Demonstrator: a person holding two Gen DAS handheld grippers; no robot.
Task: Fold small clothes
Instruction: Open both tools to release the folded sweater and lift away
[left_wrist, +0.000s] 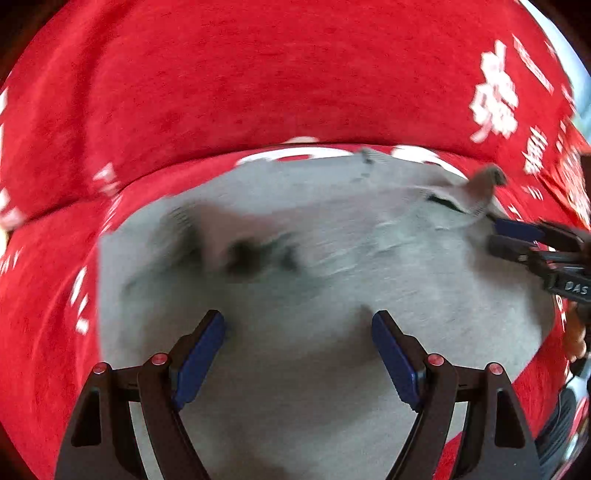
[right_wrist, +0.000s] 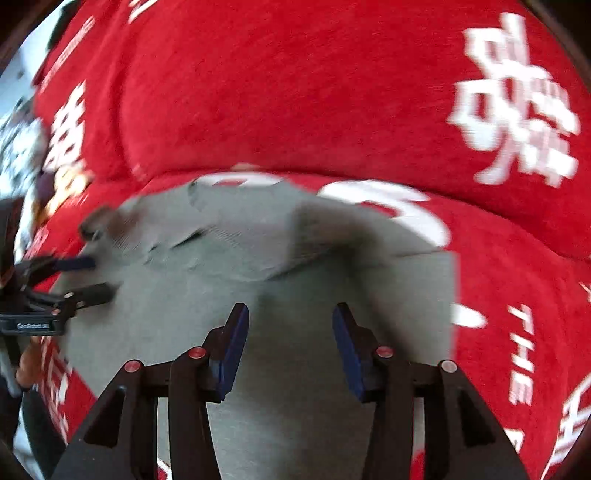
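A fold is judged just laid down and let go — the grey garment (left_wrist: 295, 258) lies flat on the red printed cover (left_wrist: 221, 74), which may be a bed or sofa rather than a bench. The left tongs (left_wrist: 298, 328) are spread wide above the cloth, with nothing pinched between the blue pads. The right tongs (right_wrist: 290, 325) are held part-spread over the garment's other side and are likewise empty. Next, a fresh edge is to be found and pinched, or the lumps smoothed. The garment is seen as soft, fine-ribbed knit with rumpled ridges near its far edge; the cover looks plush, with white lettering.
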